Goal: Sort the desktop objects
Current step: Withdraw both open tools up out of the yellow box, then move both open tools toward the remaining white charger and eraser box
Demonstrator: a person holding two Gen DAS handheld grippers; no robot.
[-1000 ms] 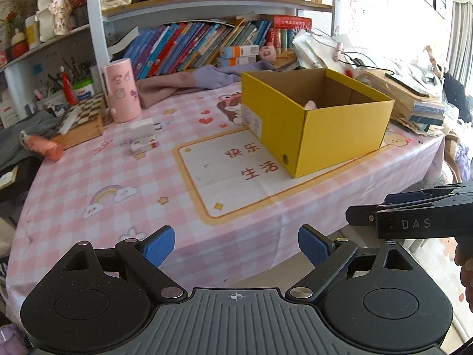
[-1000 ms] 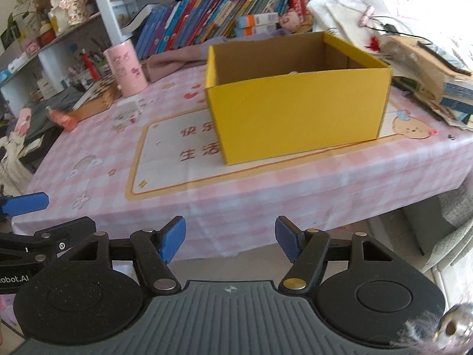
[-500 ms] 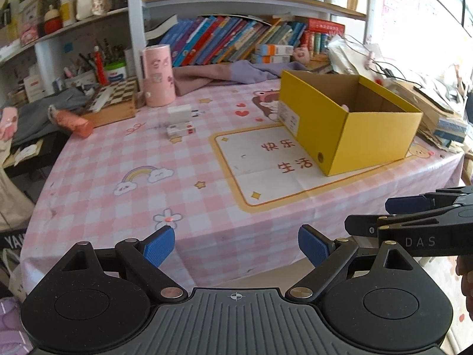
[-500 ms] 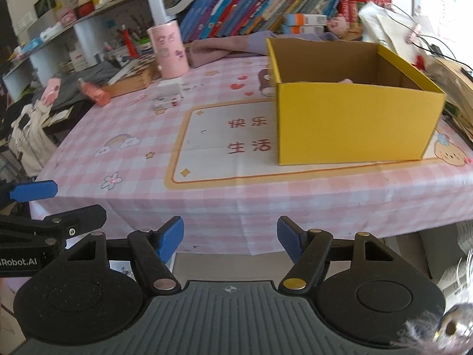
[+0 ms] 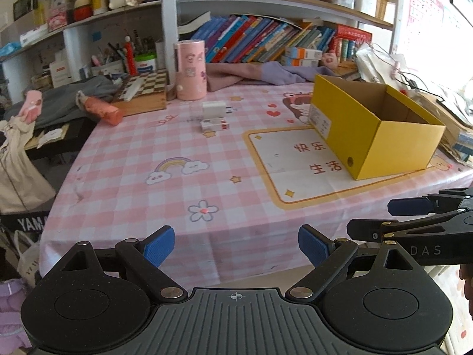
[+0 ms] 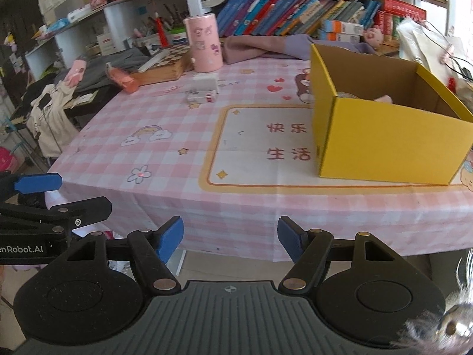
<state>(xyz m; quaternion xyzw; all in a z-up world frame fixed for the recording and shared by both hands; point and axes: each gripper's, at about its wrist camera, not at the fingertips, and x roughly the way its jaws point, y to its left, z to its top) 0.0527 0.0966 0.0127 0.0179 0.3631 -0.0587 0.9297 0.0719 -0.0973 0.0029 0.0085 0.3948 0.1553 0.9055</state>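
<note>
Pink checked cloth covers the tabletop (image 5: 124, 162), and both grippers hang off its near edge, over the floor. On the left gripper (image 5: 236, 248) the blue fingers (image 5: 158, 245) stand wide apart with nothing between them. On the right gripper (image 6: 230, 238) the fingers (image 6: 170, 238) stand at a middle width, also with nothing between them. In the left view the right gripper shows from the side with the letters "DAS"; in the right view the left gripper carries the partly cut print "enRobot.AI".

Past the fingers, the cloth has a cream panel (image 6: 251, 142) with the red characters 快乐 and 生活. At the right of this panel stands a yellow box (image 6: 384, 145), open at the top, with a white label on its short side, too small to read. Something pink shows a little inside it.

Further back, near the middle, a white charger (image 5: 213, 108) lies just behind a small white and red box (image 5: 214, 124). Behind them a pink tube (image 5: 190, 69) stands upright beside a chessboard (image 5: 142, 91). At the far left edge a black item reads "YAM".
</note>
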